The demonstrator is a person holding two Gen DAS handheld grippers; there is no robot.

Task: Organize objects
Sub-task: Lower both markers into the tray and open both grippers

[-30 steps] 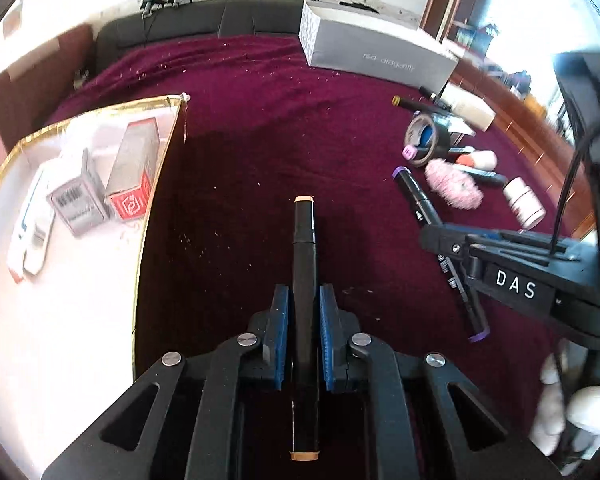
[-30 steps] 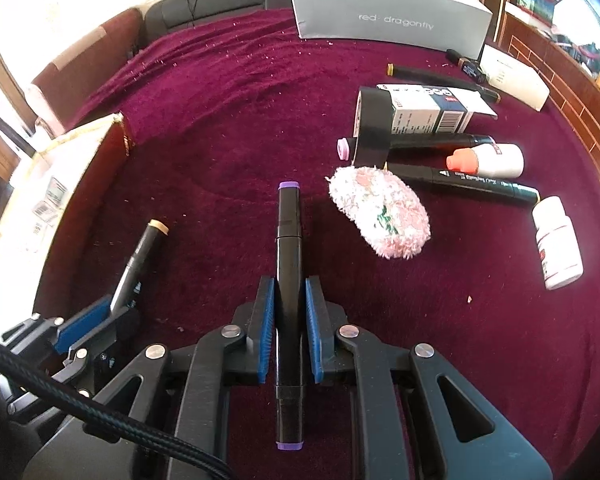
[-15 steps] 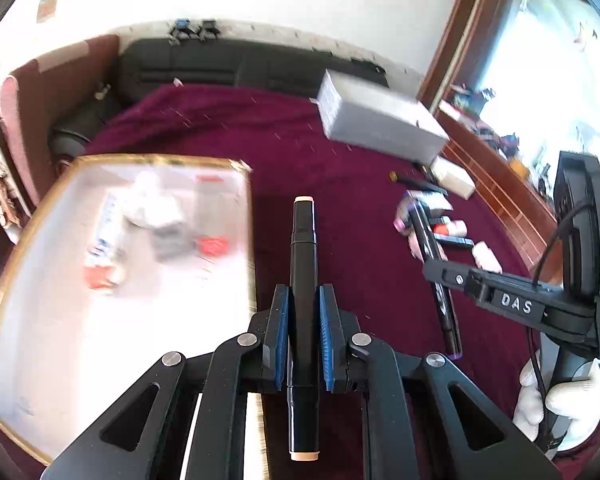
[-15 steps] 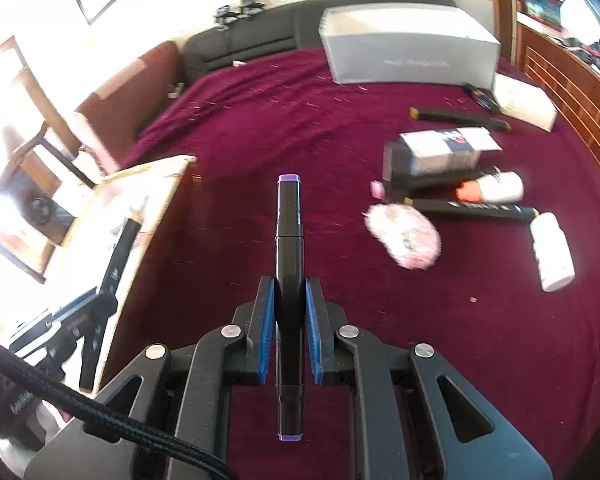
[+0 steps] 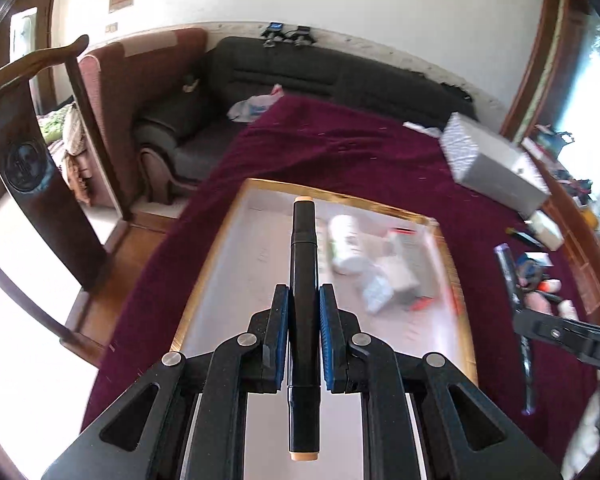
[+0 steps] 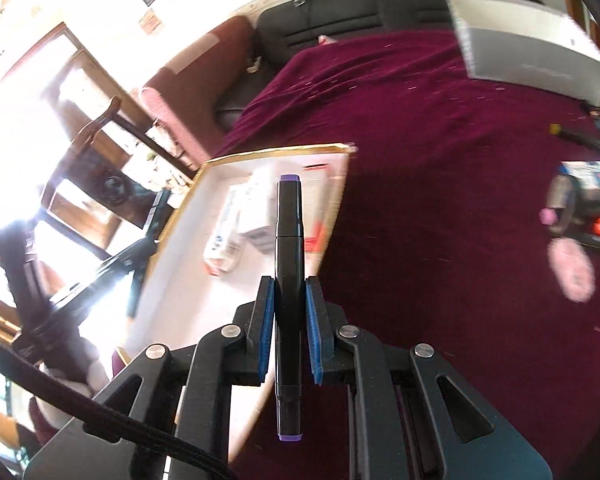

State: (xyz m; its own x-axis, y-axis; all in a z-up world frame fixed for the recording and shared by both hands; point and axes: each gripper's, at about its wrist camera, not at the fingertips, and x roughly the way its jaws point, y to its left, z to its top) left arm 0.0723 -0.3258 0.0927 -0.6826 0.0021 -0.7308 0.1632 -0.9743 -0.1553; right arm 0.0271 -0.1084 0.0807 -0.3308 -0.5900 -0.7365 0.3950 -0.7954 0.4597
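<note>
My left gripper is shut on a black marker with tan end caps, held above the gold-rimmed white tray. In the tray lie a white bottle and small boxes, blurred. My right gripper is shut on a black marker with purple end caps, over the right rim of the same tray. The right gripper with its purple-capped marker also shows at the right of the left wrist view. The left gripper shows dimly at the tray's left in the right wrist view.
The tray sits on a maroon cloth. A grey box stands at the back right. Loose markers, a tape roll, a pink puff and bottles lie at the right. A wooden chair and dark sofa lie beyond the table's left and far edges.
Both grippers have swung left and risen, each still holding its marker. The tray has come from the left edge of both views to under the fingers.
</note>
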